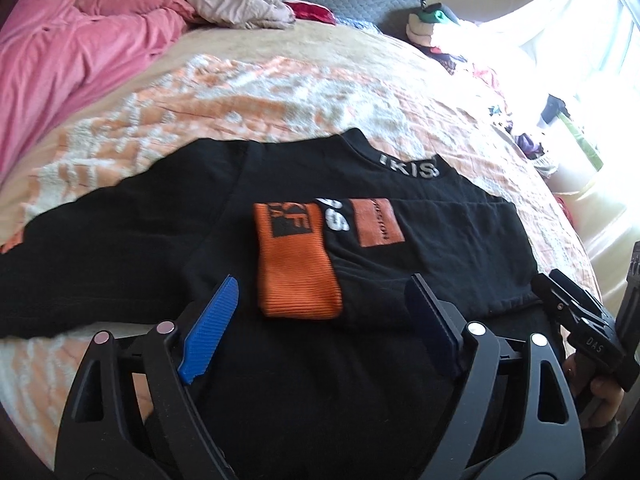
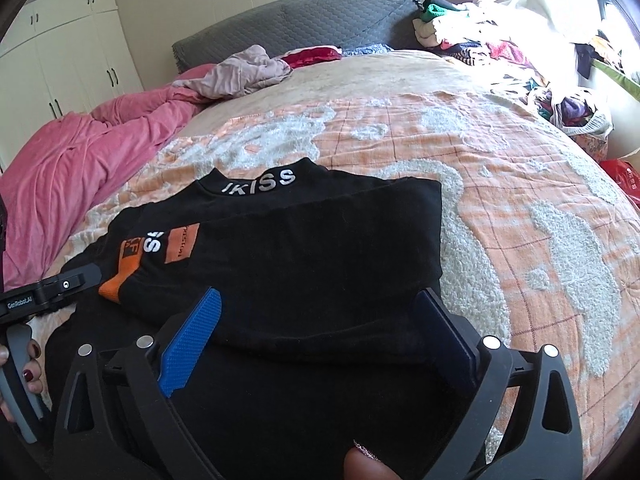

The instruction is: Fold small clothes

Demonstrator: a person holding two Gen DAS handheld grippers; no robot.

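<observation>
A black top lies flat on the bed, its collar with white lettering pointing away from me. One sleeve is folded across the chest and ends in an orange ribbed cuff beside an orange patch. My left gripper hovers open over the top's near part, its blue pads either side of the cuff without touching it. Over the folded right side of the top, my right gripper also stands open with nothing pinched. Each gripper's body shows at the edge of the other's view.
An orange and white bedspread covers the bed. A pink duvet is bunched along the left, with crumpled clothes near the grey headboard. A pile of clothes lies at the far right. A hand holds the left gripper's handle.
</observation>
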